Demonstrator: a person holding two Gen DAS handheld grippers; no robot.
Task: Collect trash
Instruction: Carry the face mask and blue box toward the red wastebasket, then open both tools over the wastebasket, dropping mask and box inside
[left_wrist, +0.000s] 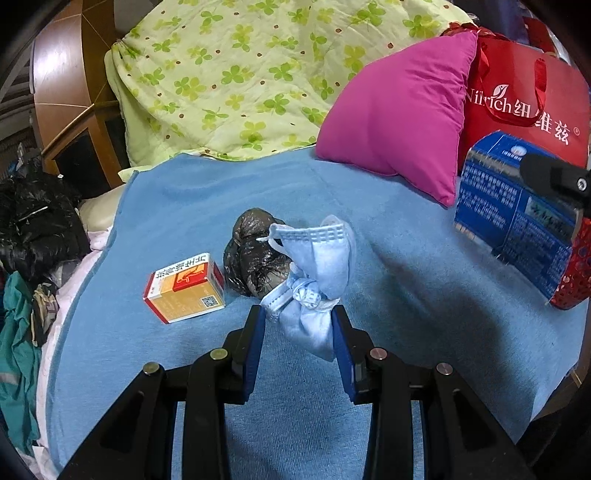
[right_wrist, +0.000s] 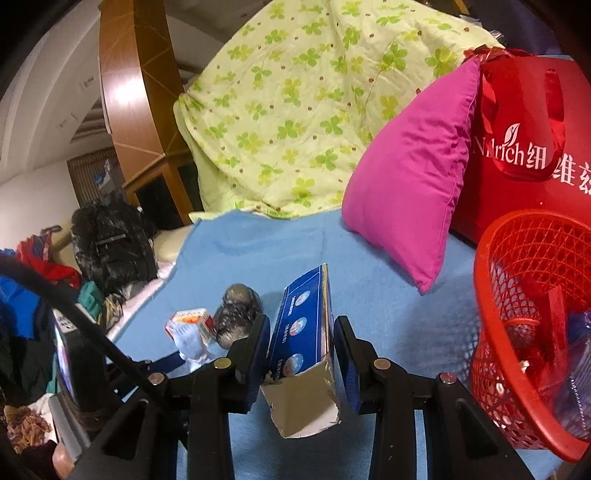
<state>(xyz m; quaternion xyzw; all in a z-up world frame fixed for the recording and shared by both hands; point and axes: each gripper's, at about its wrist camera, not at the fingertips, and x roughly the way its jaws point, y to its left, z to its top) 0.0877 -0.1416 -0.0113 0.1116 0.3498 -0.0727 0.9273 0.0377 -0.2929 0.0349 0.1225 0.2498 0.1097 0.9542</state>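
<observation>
Covering the bed, a blue blanket (left_wrist: 184, 206) meets a clover quilt (left_wrist: 240, 74), pink pillow (left_wrist: 399, 114) and red bag (left_wrist: 524, 99). Beside the red mesh basket (right_wrist: 517, 295), the right tool (right_wrist: 301, 334) clamps a blue carton (right_wrist: 303, 332). The left tool (left_wrist: 299, 325) pinches a crumpled face mask (left_wrist: 317, 266) near a black wad (left_wrist: 251, 254) and orange box (left_wrist: 184, 288).

A magenta pillow (left_wrist: 399, 110) leans against a red bag (left_wrist: 524, 99) upper right; a clover quilt (left_wrist: 229, 74) fills the top centre.
</observation>
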